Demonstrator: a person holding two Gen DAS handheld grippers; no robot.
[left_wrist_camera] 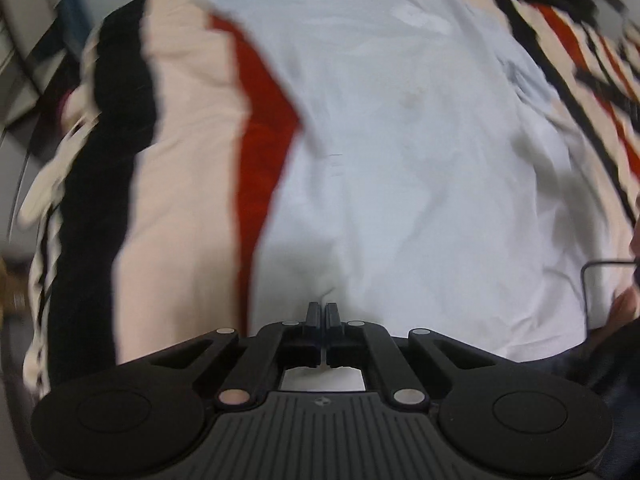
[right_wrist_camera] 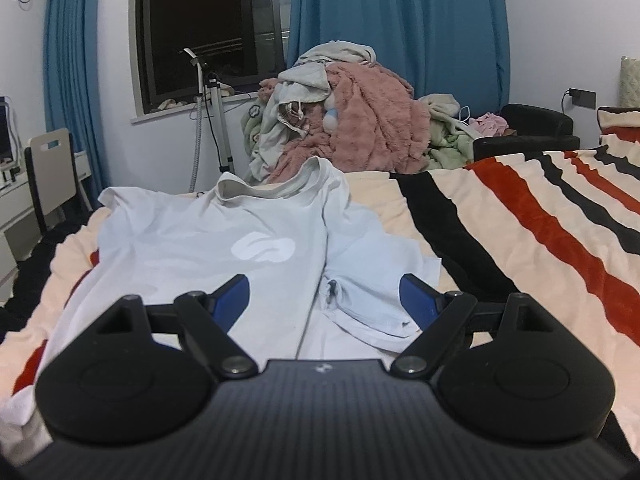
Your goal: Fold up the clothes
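White cotton T-shirt with a pale printed logo on its chest lies spread face up on our bed, over a fleece blanket striped in cream, red and black. Its collar points toward the far end of the bed, and one short sleeve is folded inward across the body on the right side of the right wrist view, its hem lying on the chest fabric.

Our left gripper points steeply down over the shirt, near its lower edge, and its two black fingers are pressed together; whether a pinch of cloth sits between the tips we cannot tell, since the view is smeared by motion. At the left of that view the blanket's black and red stripes run beside the shirt.

Our right gripper hangs above the lower part of the shirt, tilted slightly down, with its blue-padded fingers spread wide and nothing between them.

Beyond the collar a heap of laundry, pink plush and grey and green pieces, is piled before blue curtains and a dark window.
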